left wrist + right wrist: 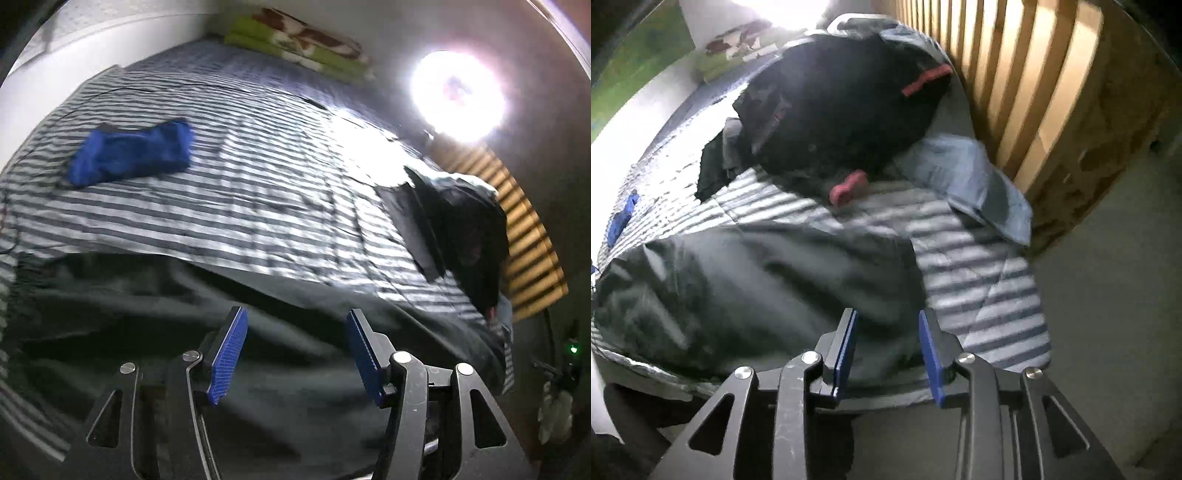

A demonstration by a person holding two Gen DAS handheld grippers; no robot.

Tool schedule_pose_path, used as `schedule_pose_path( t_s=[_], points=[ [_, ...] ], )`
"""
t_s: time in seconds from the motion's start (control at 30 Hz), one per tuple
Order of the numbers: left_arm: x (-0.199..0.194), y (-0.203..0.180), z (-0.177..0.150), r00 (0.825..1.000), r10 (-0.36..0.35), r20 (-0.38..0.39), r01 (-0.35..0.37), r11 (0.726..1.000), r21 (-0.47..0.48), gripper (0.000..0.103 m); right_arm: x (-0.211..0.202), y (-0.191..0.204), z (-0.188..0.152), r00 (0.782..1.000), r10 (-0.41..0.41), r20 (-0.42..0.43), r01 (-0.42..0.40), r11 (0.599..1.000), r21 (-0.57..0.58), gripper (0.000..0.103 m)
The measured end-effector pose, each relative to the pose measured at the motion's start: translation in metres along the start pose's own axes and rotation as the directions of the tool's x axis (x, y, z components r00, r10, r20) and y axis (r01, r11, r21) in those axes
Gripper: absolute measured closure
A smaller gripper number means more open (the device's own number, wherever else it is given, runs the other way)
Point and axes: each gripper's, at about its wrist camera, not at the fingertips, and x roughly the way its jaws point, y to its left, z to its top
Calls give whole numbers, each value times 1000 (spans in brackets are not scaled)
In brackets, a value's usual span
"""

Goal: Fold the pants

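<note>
no readable text, labels or numbers anywhere

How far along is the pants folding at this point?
Done: a folded blue garment lies further up the striped bed. In hand: nothing gripped; the dark pants lie spread and rumpled at the near edge, with the left gripper and right gripper both open above them. Left: folding these pants, and likely the black pile near the slats.

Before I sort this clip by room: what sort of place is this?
Most likely a bedroom. The dark pants lie on a bed with a striped cover, folded blankets are stacked at its far end, and a slatted wooden frame runs alongside.
</note>
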Motion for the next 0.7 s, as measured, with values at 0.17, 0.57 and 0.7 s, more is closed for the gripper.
schedule_pose_path(
  t_s=[0.17, 0.57, 0.7],
  points=[
    [-3, 62, 13, 998, 70, -2, -70, 993, -92, 43, -20, 78, 38, 990, 115, 86, -98, 979, -180, 62],
    [-6, 235, -9, 929, 359, -89, -369, 883, -291, 50, 91, 323, 81, 895, 357, -266, -445, 714, -541, 60],
    [-25, 191, 9, 962, 271, -13, -266, 932, -248, 44, 121, 364, 80, 856, 388, -342, -518, 638, -569, 59]
  ],
)
